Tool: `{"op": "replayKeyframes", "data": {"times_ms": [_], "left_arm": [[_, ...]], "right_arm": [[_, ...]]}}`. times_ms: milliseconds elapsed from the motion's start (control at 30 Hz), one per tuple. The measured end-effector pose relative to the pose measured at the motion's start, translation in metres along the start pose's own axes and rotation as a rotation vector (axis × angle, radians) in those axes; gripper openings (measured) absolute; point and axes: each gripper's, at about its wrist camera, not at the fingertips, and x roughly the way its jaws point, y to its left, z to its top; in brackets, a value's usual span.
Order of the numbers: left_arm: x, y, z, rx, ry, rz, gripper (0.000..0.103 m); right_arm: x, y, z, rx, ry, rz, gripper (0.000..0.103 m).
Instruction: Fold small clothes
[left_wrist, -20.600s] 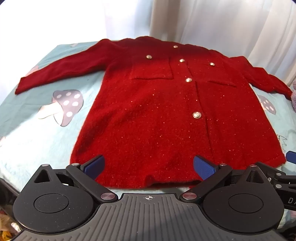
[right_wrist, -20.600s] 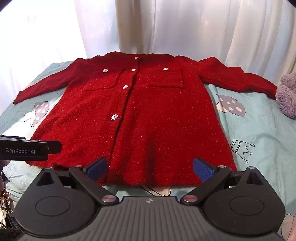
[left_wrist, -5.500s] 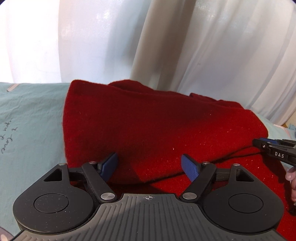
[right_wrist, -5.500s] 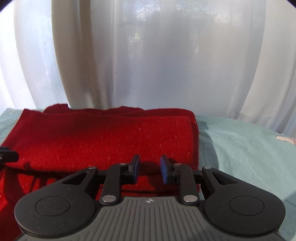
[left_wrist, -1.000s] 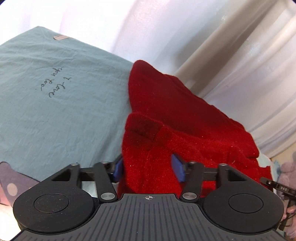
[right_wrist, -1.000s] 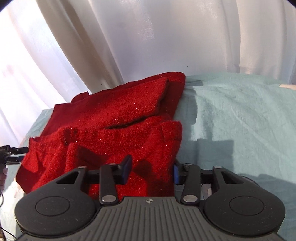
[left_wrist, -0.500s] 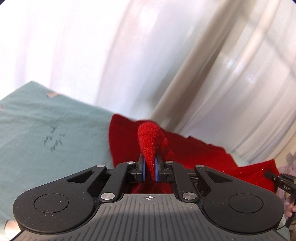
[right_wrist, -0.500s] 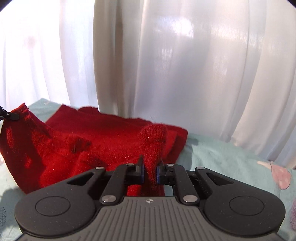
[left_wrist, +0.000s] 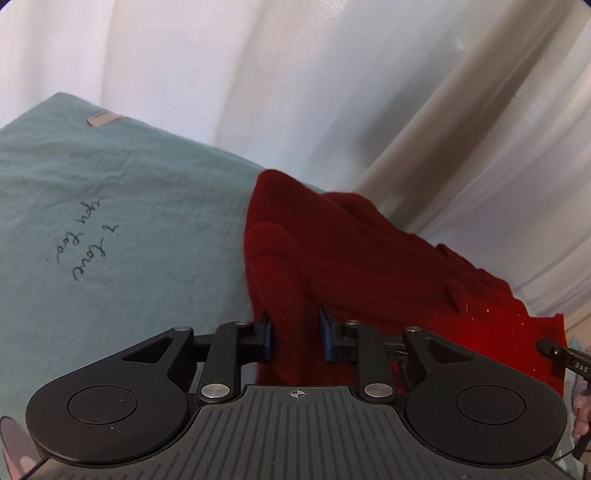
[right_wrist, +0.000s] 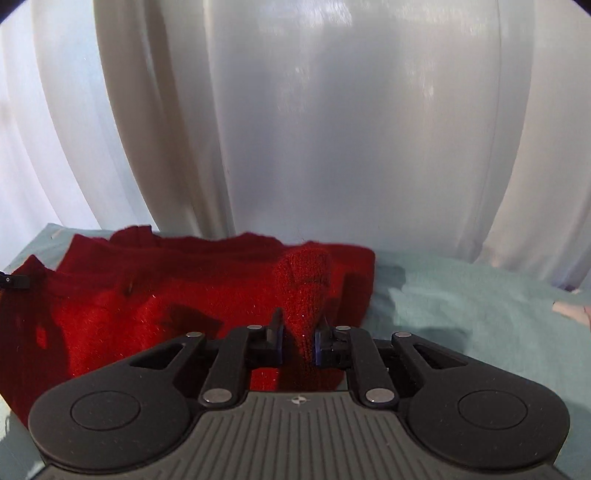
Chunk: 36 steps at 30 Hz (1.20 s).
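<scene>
Red knitted garment (left_wrist: 388, 266) lying bunched on the teal bed sheet (left_wrist: 110, 206), pinched at two ends.

Both grippers are holding folds of the garment: the left gripper (left_wrist: 294, 339) is clamping a raised hump of fabric at the garment's left edge, its blue pads nearly together on the knit, and the right gripper (right_wrist: 297, 341) is squeezing a rounded tuft near the garment's right edge in the same narrow grip. Around the garment, the sheet is showing handwritten script (left_wrist: 83, 240) to its left and a small tag (left_wrist: 103, 119) beyond that. White curtains (right_wrist: 332, 129) are hanging just behind the garment. Part of a mushroom print (left_wrist: 14, 446) is showing on the sheet left of the left gripper.
</scene>
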Motion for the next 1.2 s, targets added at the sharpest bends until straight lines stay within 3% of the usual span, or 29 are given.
{"op": "replayKeyframes", "data": {"times_ms": [33,100,167,200,267,333,467,533,633,800,867,900,1000,1033,1067,1133,1200], "left_arm": [[0.001,0.003,-0.004,0.0,0.008,-0.012,0.046],[0.004,0.005,-0.008,-0.001,0.019,-0.036,0.046],[0.004,0.001,-0.009,0.019,0.022,-0.03,0.025],[0.001,-0.001,-0.007,0.03,0.02,-0.028,0.021],[-0.014,-0.005,0.0,0.04,-0.012,-0.026,0.013],[-0.036,-0.014,0.016,0.063,-0.096,-0.057,0.011],[-0.059,-0.032,0.06,0.081,-0.259,-0.072,0.011],[-0.047,-0.039,0.079,0.084,-0.309,-0.014,0.011],[-0.007,-0.048,0.09,0.095,-0.321,0.092,0.011],[0.068,-0.045,0.071,0.088,-0.204,0.229,0.012],[0.082,-0.043,0.059,0.112,-0.177,0.271,0.018],[0.082,-0.042,0.055,0.128,-0.185,0.287,0.028],[0.055,-0.042,0.048,0.118,-0.259,0.338,0.054],[0.046,-0.045,0.048,0.11,-0.301,0.348,0.055],[0.034,-0.052,0.052,0.109,-0.352,0.322,0.057],[0.022,-0.069,0.054,0.095,-0.401,0.228,0.082],[0.026,-0.088,0.058,0.056,-0.411,0.076,0.093]], "right_arm": [[0.004,-0.002,-0.003,0.003,0.015,0.004,0.019],[0.005,-0.003,-0.009,-0.019,0.012,0.019,0.023],[0.002,0.003,-0.014,-0.066,0.003,0.013,0.02],[0.001,0.011,-0.014,-0.1,-0.009,-0.008,0.011],[-0.002,0.027,-0.011,-0.192,-0.041,-0.067,0.01],[-0.017,0.04,-0.004,-0.272,-0.113,-0.091,0.01],[-0.029,0.047,0.037,-0.275,-0.26,-0.149,0.01],[-0.018,0.048,0.057,-0.255,-0.297,-0.211,0.01],[0.016,0.043,0.08,-0.196,-0.307,-0.299,0.011],[0.085,0.037,0.076,-0.131,-0.206,-0.335,0.011],[0.104,0.038,0.067,-0.132,-0.164,-0.336,0.012],[0.109,0.038,0.064,-0.134,-0.147,-0.348,0.013],[0.116,0.031,0.06,-0.101,-0.112,-0.399,0.026],[0.11,0.028,0.06,-0.069,-0.145,-0.431,0.026],[0.101,0.026,0.061,-0.029,-0.197,-0.467,0.026],[0.082,0.032,0.064,0.036,-0.31,-0.476,0.029],[0.073,0.044,0.066,0.149,-0.35,-0.266,0.03]]}}
